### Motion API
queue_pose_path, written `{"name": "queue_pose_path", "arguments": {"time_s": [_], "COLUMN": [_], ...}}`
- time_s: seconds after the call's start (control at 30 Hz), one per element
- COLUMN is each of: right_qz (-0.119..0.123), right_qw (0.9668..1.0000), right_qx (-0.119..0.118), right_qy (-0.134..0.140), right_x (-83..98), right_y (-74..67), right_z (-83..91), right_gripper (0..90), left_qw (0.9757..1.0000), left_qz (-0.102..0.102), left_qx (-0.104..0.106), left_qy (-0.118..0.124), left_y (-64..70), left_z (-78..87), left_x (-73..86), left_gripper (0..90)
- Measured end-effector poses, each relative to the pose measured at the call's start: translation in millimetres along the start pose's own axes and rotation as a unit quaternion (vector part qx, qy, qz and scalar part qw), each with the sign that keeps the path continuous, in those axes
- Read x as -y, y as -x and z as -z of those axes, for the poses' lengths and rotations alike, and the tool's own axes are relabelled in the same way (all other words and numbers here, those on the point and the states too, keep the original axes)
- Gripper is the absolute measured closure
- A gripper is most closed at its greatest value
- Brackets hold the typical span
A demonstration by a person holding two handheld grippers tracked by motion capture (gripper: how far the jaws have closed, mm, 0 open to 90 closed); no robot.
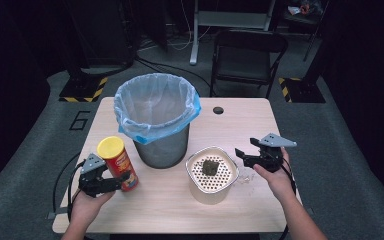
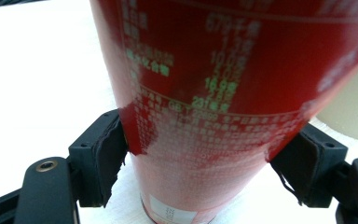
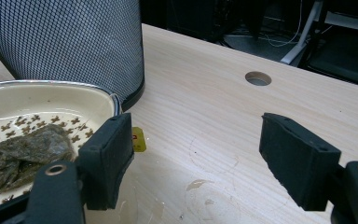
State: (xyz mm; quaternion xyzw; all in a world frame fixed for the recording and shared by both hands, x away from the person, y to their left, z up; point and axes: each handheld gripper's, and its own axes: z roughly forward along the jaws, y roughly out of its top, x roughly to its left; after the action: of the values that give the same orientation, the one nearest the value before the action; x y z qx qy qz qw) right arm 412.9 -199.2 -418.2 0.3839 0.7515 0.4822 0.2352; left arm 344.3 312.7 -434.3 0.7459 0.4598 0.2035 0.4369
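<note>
Left gripper (image 1: 111,183) clamps the red crisp canister (image 1: 120,165) low on its body, upright on the surface (image 1: 240,120) beside the bin (image 1: 157,120). Likely light, stiff, slick cardboard; grip mid-body. Right gripper (image 1: 243,156) part-open, empty.

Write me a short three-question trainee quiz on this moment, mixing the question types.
1. True or false: the left gripper is shut on the red can.
2. What lies in the cream perforated container? A) a yellow lid B) a dark crumpled lump C) nothing
3. What lines the mesh bin?

Key
1. True: in the left gripper view both pads press the can's sides.
2. B: the lump sits on the perforated insert, while the right gripper stands open beside the container, holding nothing.
3. A light blue plastic bag, folded over the rim.
</note>
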Motion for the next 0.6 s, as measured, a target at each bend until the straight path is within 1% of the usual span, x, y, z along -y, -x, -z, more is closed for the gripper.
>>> {"name": "queue_pose_path", "arguments": {"time_s": [0.07, 0.1, 0.13, 0.17, 0.2, 0.23, 0.27, 0.3, 0.4, 0.43, 0.47, 0.5, 0.6], "right_qz": [0.0, 0.001, 0.001, 0.001, 0.001, 0.003, 0.003, 0.002, 0.001, -0.001, -0.001, -0.004, -0.005], "right_qw": [1.0, 1.0, 1.0, 1.0, 1.0, 1.0, 1.0, 1.0, 0.9999, 0.9999, 0.9999, 0.9999, 0.9998], "right_qx": [0.0, 0.0, 0.0, 0.001, 0.001, 0.004, 0.004, 0.007, 0.012, 0.012, 0.012, 0.012, 0.017], "right_qy": [0.001, 0.0, 0.0, 0.0, 0.0, -0.001, -0.001, -0.003, -0.004, -0.004, -0.004, -0.005, -0.007], "right_x": [0.0, 0.2, 0.2, 1.0, 1.0, 2.1, 2.1, 3.7, 6.3, 7.1, 7.1, 9.0, 11.5], "right_y": [0.1, 0.6, 0.6, 1.1, 1.1, 2.1, 2.1, 3.3, 5.0, 5.6, 5.6, 6.8, 7.7], "right_z": [0.3, 0.8, 0.8, 1.9, 1.9, 3.0, 3.0, 4.3, 6.0, 6.5, 6.5, 7.2, 8.5], "right_gripper": [25.5, 25.5, 25.5, 25.5, 25.5, 25.5, 25.5, 25.5, 25.5, 25.5, 25.5, 25.5, 25.5], "left_qw": [1.0, 1.0, 1.0, 1.0, 1.0, 1.0, 1.0, 0.9999, 0.9999, 0.9999, 0.9999, 0.9999, 0.9998], "left_qz": [-0.004, -0.004, -0.004, -0.005, -0.005, -0.005, -0.005, -0.011, -0.01, -0.01, -0.01, -0.011, -0.016], "left_qx": [-0.001, 0.0, 0.0, -0.001, -0.001, -0.001, -0.001, -0.002, -0.002, -0.002, -0.001, -0.002, -0.003], "left_qy": [-0.002, -0.002, -0.002, -0.002, -0.002, -0.003, -0.003, -0.006, -0.006, -0.006, -0.007, -0.009, -0.008], "left_y": [-0.7, -0.9, -0.9, -0.9, -0.9, -0.6, -0.6, -0.3, 0.8, 0.8, 0.8, 1.1, 1.4], "left_z": [3.3, 7.3, 7.3, 11.1, 11.1, 14.8, 14.8, 20.0, 27.9, 27.9, 30.4, 35.6, 42.3], "left_x": [-5.7, -12.0, -12.0, -18.6, -18.6, -24.8, -24.8, -33.0, -43.6, -43.6, -47.0, -53.5, -62.5], "left_gripper": [23.0, 23.1, 23.1, 23.1, 23.1, 23.1, 23.1, 23.1, 23.1, 23.1, 23.1, 23.1, 23.1]}}
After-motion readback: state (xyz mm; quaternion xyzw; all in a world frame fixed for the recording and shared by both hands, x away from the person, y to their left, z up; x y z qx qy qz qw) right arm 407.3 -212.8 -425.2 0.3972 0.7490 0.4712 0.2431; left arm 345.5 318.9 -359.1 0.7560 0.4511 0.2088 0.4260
